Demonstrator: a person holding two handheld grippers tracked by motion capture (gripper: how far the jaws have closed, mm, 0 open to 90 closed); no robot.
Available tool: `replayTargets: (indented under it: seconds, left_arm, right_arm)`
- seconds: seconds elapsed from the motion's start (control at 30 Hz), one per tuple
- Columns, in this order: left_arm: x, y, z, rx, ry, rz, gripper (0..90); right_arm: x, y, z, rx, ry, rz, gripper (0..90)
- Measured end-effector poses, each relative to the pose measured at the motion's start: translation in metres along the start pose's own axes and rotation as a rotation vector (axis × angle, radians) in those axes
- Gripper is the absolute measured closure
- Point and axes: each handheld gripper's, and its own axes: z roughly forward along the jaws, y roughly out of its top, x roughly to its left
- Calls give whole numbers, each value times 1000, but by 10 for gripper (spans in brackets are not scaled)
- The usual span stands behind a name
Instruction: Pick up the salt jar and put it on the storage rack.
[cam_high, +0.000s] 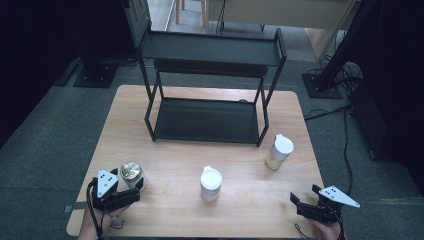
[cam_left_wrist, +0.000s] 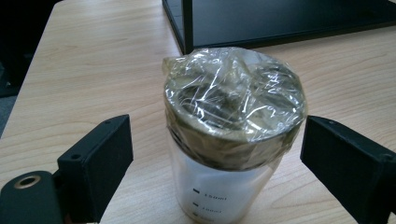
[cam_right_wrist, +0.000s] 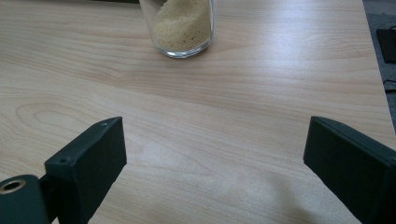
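A clear jar with a plastic-wrapped metallic lid (cam_left_wrist: 233, 112) stands at the table's front left (cam_high: 131, 174). My left gripper (cam_left_wrist: 217, 137) is open around it, with a gap between the jar and the jaw on each side; in the high view it (cam_high: 125, 186) sits just in front of the jar. My right gripper (cam_right_wrist: 215, 140) is open over bare wood at the front right (cam_high: 306, 197), with nothing between its jaws. A white-lidded jar of yellowish grains (cam_right_wrist: 182, 23) stands beyond it (cam_high: 278, 151). Another white-lidded jar (cam_high: 211, 183) stands at the front middle.
A black two-tier rack (cam_high: 207, 120) stands at the back middle of the wooden table (cam_high: 170, 165); its lower corner post (cam_left_wrist: 187, 25) rises just behind the wrapped jar. Cables and stand bases lie on the floor to the right (cam_high: 345, 115).
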Motion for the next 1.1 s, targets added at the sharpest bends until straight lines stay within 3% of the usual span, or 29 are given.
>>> replayTargets:
  seconds: [0.2, 0.23, 0.33, 0.4, 0.57, 0.8, 1.1]
  left_arm:
    - [-4, 4, 4, 8, -5, 4, 96]
    - [-5, 6, 5, 3, 17, 0, 107]
    - [-5, 6, 7, 5, 21, -10, 140]
    - [-6, 7, 9, 8, 24, -13, 219]
    - [-7, 7, 11, 32, 46, -20, 244]
    - [-8, 7, 14, 46, 37, -28, 301]
    - [-9, 8, 14, 47, 44, -33, 307]
  right_arm:
    - [0, 0, 0, 0, 0, 0, 58]
    - [0, 0, 0, -1, 1, 0, 58]
    - [0, 0, 0, -1, 2, 0, 58]
    - [0, 0, 0, -1, 1, 1, 58]
    - [0, 0, 0, -1, 3, -1, 58]
    - [0, 0, 0, -1, 2, -1, 58]
    - [0, 0, 0, -1, 2, -1, 58]
